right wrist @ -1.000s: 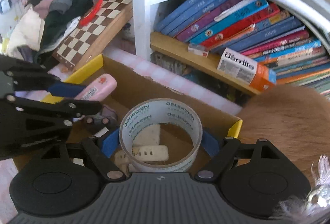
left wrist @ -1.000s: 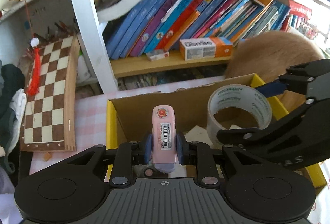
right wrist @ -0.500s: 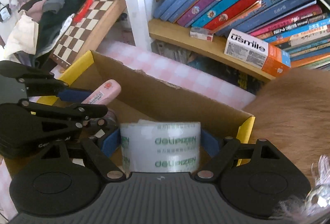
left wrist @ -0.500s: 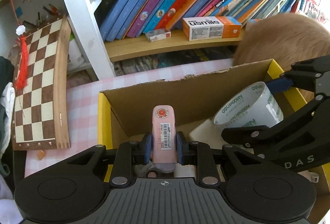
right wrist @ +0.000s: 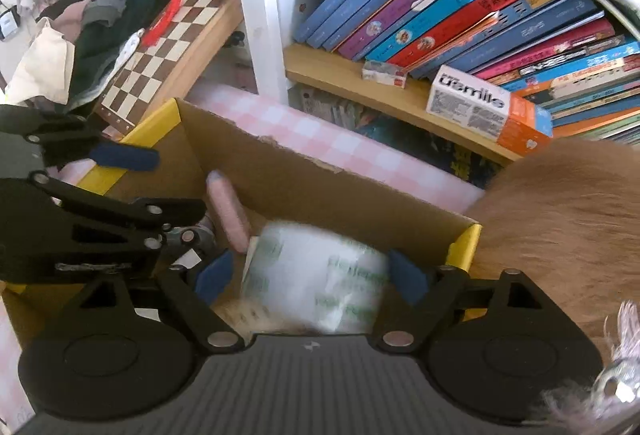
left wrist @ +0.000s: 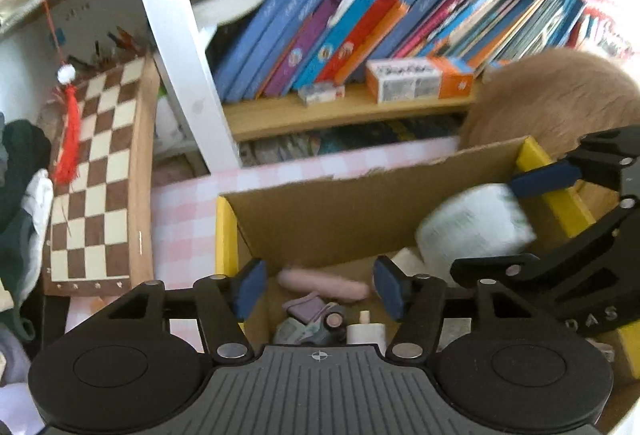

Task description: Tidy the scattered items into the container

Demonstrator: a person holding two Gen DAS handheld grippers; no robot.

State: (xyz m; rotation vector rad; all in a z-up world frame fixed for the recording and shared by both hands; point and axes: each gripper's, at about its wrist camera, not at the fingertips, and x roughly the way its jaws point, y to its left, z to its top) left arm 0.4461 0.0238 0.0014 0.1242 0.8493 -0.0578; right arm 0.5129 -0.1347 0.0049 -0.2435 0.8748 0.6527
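A cardboard box with yellow edges [left wrist: 320, 211] [right wrist: 304, 187] stands in front of me. My left gripper [left wrist: 318, 285] is open above it, and the pink tube [left wrist: 324, 283] [right wrist: 228, 215] lies blurred inside the box below the jaws. My right gripper [right wrist: 308, 275] is open wide, and the roll of clear tape [right wrist: 316, 275] [left wrist: 476, 227] sits blurred between its jaws, free of both pads, over the box's right part. Small items [left wrist: 316, 319] lie on the box floor.
A white shelf post [left wrist: 180, 47] and a shelf of books [left wrist: 380, 23] stand behind the box, with an orange-white carton [left wrist: 420, 79]. A chessboard [left wrist: 96, 179] leans at the left beside clothes. A furry tan mass [left wrist: 552, 95] [right wrist: 560, 219] presses on the box's right side.
Both grippers opened. The pink tube dropped from the left gripper into the box, and the tape roll came loose from the right gripper's pads and is falling.
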